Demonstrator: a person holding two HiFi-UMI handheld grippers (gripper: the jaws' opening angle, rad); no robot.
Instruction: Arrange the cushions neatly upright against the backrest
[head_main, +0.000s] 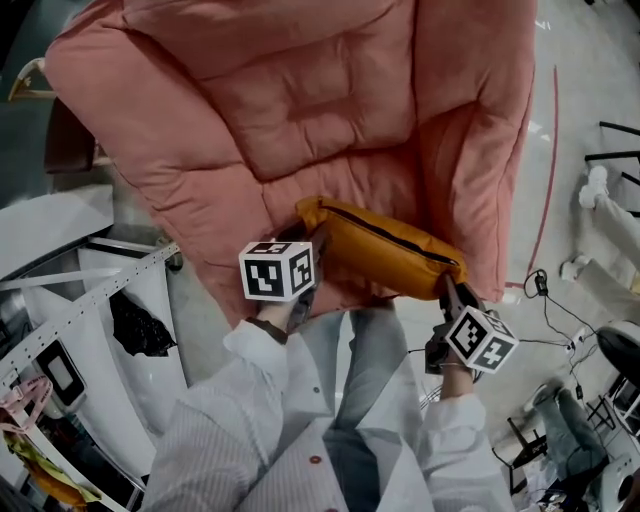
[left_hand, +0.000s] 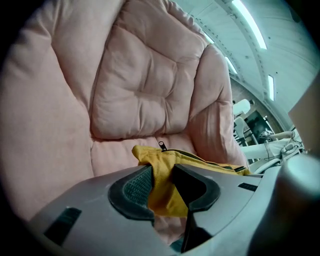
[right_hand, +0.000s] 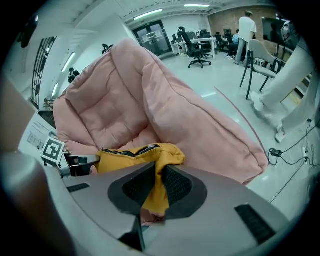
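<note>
A yellow cushion (head_main: 385, 250) with a dark zip lies across the front of the seat of a big pink padded armchair (head_main: 300, 110). My left gripper (head_main: 316, 264) is at its left end, the jaws pinching a fold of yellow fabric (left_hand: 165, 165) between the pads. My right gripper (head_main: 450, 290) holds the cushion's right corner (right_hand: 150, 152), its jaws nearly together on the cloth. The quilted pink backrest (left_hand: 145, 85) rises behind the cushion. In the right gripper view the left gripper's marker cube (right_hand: 52, 150) shows at the far end of the cushion.
A white table with clutter (head_main: 60, 300) stands left of the armchair. Cables and a plug (head_main: 545, 285) lie on the floor at the right beside white chair legs (head_main: 595, 200). Office chairs (right_hand: 197, 47) and a standing person (right_hand: 246, 30) are far behind.
</note>
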